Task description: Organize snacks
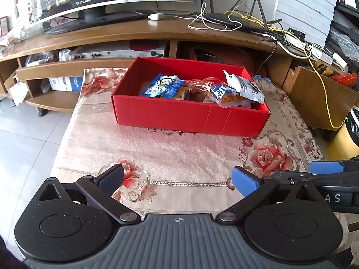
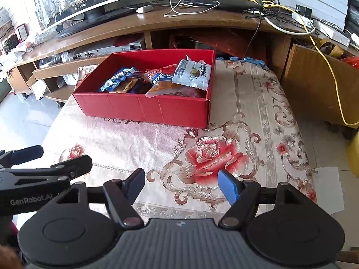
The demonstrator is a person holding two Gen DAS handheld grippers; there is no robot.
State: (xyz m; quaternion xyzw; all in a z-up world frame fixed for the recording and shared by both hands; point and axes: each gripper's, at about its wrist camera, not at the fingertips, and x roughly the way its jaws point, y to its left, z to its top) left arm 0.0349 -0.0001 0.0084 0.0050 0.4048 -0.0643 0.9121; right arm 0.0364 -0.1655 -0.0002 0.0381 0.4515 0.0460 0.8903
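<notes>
Several snack packets (image 1: 202, 89) in red box (image 1: 190, 118) | TV stand (image 1: 157, 31) behind | floral cloth (image 1: 157, 148) underneath

Matt red cardboard box (image 1: 190, 116), glossy packets (image 1: 246, 87)

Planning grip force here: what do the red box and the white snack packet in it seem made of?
Red box: likely matte cardboard; flat walls show vertical crease lines. White snack packet: thin plastic or foil film, probably; it looks crinkled, glossy, with a crimped edge.
</notes>
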